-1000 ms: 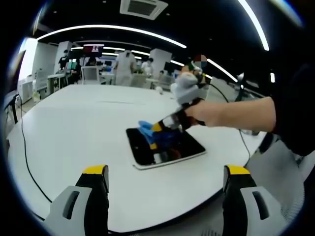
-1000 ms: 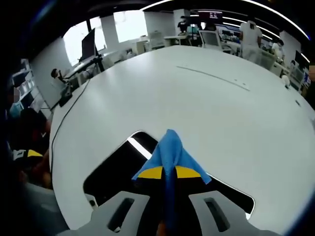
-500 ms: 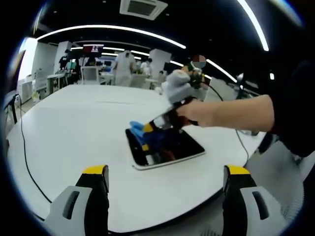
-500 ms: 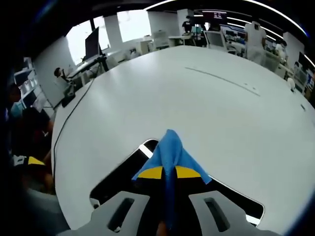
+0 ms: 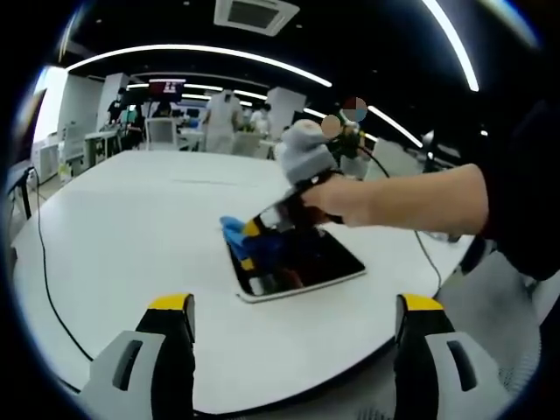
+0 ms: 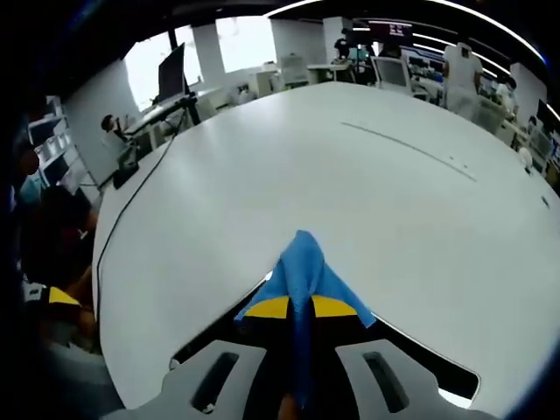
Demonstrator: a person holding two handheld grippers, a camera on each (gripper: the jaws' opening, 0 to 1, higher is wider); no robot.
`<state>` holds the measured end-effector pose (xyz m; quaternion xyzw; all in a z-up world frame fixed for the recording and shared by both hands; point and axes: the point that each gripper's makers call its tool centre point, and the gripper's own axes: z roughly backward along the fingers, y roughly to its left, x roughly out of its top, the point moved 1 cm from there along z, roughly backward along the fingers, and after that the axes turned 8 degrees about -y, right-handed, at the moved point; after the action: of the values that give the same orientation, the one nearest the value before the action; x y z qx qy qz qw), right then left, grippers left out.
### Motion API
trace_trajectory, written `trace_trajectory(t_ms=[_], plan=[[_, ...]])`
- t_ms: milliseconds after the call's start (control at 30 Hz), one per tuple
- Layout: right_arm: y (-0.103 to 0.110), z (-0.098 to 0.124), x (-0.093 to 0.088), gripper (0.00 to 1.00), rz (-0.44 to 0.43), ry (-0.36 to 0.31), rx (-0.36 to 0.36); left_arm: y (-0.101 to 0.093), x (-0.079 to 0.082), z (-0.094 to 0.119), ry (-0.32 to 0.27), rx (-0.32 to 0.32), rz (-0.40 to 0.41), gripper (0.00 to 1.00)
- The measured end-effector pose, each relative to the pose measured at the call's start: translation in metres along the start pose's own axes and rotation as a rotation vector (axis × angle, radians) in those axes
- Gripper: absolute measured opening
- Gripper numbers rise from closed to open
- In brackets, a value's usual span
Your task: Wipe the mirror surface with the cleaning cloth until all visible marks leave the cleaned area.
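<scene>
A dark rectangular mirror (image 5: 297,267) with a white rim lies flat on the white table (image 5: 131,227). In the left gripper view a person's hand holds my right gripper (image 5: 249,241) over the mirror's far left edge, shut on a blue cleaning cloth (image 5: 236,234). In the right gripper view the blue cleaning cloth (image 6: 302,267) pokes out past the closed yellow-tipped jaws of my right gripper (image 6: 299,308), with the mirror (image 6: 420,354) below them. My left gripper (image 5: 293,306) hovers open near the table's front edge, well short of the mirror.
The big white round table (image 6: 367,184) stretches far beyond the mirror. A black cable (image 5: 44,280) runs along its left side. Desks, chairs and people (image 5: 223,114) stand in the office behind. The person's dark sleeve (image 5: 525,192) is at right.
My right gripper has slid the blue cloth leftward across the mirror, from its middle to its far left edge. My left gripper has stayed put.
</scene>
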<state>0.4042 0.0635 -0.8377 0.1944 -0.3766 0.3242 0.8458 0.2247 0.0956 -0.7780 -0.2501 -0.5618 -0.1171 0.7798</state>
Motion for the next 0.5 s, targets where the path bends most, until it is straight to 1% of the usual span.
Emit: trace_trajectory(t_ms=[267,400,500], plan=[[0.009,-0.003,0.003,0.02,0.005,0.002,0.019,0.0,0.001,0.001,-0.005,0.003,0.004,0.95],[0.01,-0.003,0.003,0.02,0.01,0.003,0.019,-0.001,0.001,0.002,-0.004,0.0,0.004,0.95],[0.013,-0.001,0.001,0.02,0.008,0.004,0.031,-0.001,0.002,0.001,-0.007,0.0,0.005,0.95]])
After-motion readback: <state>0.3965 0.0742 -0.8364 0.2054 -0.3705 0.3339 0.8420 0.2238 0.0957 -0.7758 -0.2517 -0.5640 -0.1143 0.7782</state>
